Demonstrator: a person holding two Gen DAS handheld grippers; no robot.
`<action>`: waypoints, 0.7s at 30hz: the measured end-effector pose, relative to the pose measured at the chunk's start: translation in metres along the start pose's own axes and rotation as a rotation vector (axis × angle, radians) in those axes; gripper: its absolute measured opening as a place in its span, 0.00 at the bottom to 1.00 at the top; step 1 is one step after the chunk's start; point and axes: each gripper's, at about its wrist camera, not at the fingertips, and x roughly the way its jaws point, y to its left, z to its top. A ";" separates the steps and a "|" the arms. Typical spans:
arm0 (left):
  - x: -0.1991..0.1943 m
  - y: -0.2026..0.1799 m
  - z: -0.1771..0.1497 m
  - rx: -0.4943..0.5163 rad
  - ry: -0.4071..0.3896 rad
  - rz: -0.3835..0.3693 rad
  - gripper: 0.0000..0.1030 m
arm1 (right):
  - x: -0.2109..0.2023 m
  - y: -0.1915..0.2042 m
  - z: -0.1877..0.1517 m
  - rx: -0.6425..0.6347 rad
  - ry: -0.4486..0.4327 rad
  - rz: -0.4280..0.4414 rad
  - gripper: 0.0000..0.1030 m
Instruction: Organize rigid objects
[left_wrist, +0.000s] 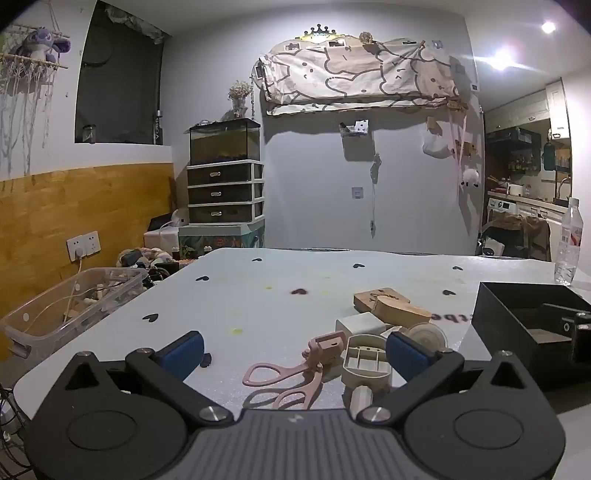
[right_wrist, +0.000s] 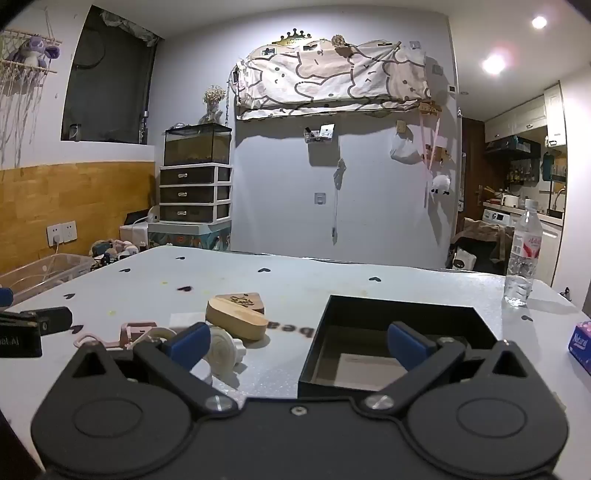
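Observation:
On the white table, my left gripper (left_wrist: 295, 352) stands open low over a small pile. A pink scissor-like tool (left_wrist: 288, 373) and a beige ribbed plastic piece (left_wrist: 365, 363) lie between its blue pads, untouched. Behind them sit a white cube (left_wrist: 360, 325), a round white spool (left_wrist: 424, 336) and two wooden blocks (left_wrist: 391, 308). My right gripper (right_wrist: 299, 345) is open and holds nothing, its right finger over the open black box (right_wrist: 314, 354). The wooden blocks (right_wrist: 236, 319) and the spool (right_wrist: 221, 347) lie left of the box.
A water bottle (right_wrist: 522, 254) stands at the table's far right corner, and a blue packet (right_wrist: 581, 343) lies at the right edge. A clear plastic bin (left_wrist: 74, 306) sits beside the table on the left. Drawers and a tank stand against the far wall.

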 end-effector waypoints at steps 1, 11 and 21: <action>0.000 0.000 0.000 -0.001 -0.001 -0.001 1.00 | 0.000 0.000 0.000 0.000 0.000 0.000 1.00; 0.000 0.000 0.000 0.000 0.003 0.000 1.00 | 0.002 -0.001 0.000 0.003 0.005 0.002 1.00; 0.000 0.000 0.000 0.001 0.007 -0.001 1.00 | 0.002 -0.001 0.000 0.003 0.009 0.003 1.00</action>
